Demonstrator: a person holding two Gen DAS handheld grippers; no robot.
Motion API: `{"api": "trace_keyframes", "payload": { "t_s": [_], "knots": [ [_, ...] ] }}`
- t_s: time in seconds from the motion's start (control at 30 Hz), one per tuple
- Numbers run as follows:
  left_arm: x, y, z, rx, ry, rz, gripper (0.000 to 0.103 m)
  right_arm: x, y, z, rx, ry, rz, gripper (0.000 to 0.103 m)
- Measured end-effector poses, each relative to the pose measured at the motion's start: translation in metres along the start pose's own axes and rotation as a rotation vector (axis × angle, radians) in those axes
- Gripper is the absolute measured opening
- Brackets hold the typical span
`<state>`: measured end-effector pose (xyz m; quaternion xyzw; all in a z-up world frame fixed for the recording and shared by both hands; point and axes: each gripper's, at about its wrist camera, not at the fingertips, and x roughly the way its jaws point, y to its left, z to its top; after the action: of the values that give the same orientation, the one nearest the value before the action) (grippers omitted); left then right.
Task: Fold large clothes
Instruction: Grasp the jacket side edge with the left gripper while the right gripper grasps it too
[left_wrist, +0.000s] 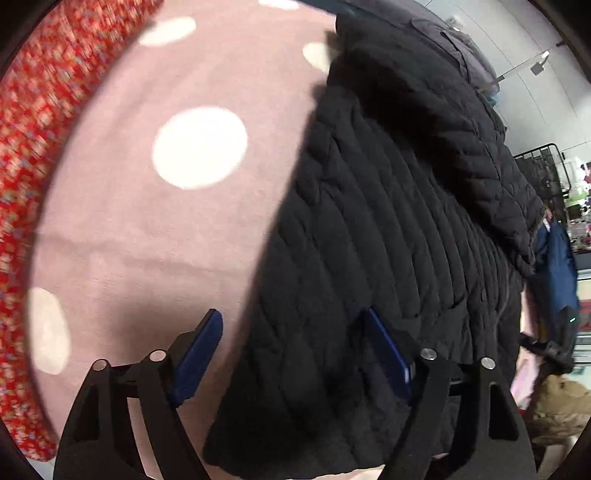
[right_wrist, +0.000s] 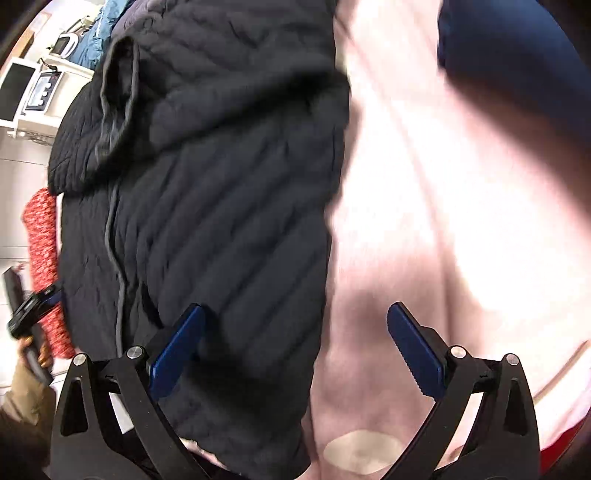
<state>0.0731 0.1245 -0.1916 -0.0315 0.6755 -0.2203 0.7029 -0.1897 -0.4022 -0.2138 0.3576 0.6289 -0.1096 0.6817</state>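
A black quilted jacket (left_wrist: 399, 229) lies spread on a pink blanket with white dots (left_wrist: 177, 221). My left gripper (left_wrist: 295, 325) is open over the jacket's near left edge, with the left pad over the blanket and the right pad over the jacket. In the right wrist view the same jacket (right_wrist: 221, 184) fills the left half, with a sleeve folded across its top. My right gripper (right_wrist: 295, 321) is open over the jacket's right edge, with the left pad above the jacket and the right pad above the pink blanket (right_wrist: 443, 221). Neither gripper holds anything.
A red patterned cover (left_wrist: 33, 129) borders the blanket on the left. A dark blue garment (right_wrist: 509, 48) lies at the far right. White appliances (right_wrist: 33, 88) stand on a shelf beyond the jacket. The other gripper (left_wrist: 546, 350) shows at the right edge.
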Motion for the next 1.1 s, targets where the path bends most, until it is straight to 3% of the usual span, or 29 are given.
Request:
{"api": "trace_keyframes", "payload": {
  "t_s": [0.1,0.27,0.37,0.4,0.6,0.73,0.77,0.83,0.87,0.9,1.1],
  "knots": [
    [0.011,-0.001,-0.008,-0.019,0.038,-0.066,0.072,0.010,0.001,-0.015,0.029,0.026,0.101,0.094],
    [0.014,-0.013,-0.031,0.039,0.048,-0.073,0.071,0.022,0.000,-0.042,0.060,0.039,0.201,0.089],
    [0.014,-0.014,-0.039,0.041,0.044,-0.096,0.067,0.031,-0.008,-0.039,0.096,0.051,0.257,0.086],
    [0.012,-0.013,-0.040,0.041,0.042,-0.103,0.066,0.041,-0.004,-0.026,0.104,0.057,0.268,0.086],
    [0.011,-0.008,-0.045,0.037,0.034,-0.123,0.056,0.040,-0.008,-0.057,0.042,0.128,0.288,0.086],
    [0.008,-0.008,-0.048,0.049,0.037,-0.080,0.037,0.044,0.005,-0.072,0.004,0.142,0.266,0.085],
    [0.008,-0.007,-0.048,0.049,0.039,-0.067,0.030,0.043,0.006,-0.073,0.004,0.138,0.259,0.081],
    [0.006,-0.007,-0.049,0.045,0.040,-0.072,0.024,0.044,0.013,-0.076,-0.005,0.127,0.214,0.062],
    [0.006,-0.010,-0.049,0.049,0.041,-0.077,0.021,0.045,0.016,-0.078,-0.005,0.129,0.225,0.043],
    [0.006,-0.013,-0.049,0.056,0.039,-0.077,0.019,0.047,0.018,-0.079,0.001,0.142,0.255,0.033],
    [-0.007,-0.024,-0.060,0.121,0.045,-0.070,0.012,0.045,0.040,-0.090,-0.020,0.121,0.264,0.017]
  ]
}}
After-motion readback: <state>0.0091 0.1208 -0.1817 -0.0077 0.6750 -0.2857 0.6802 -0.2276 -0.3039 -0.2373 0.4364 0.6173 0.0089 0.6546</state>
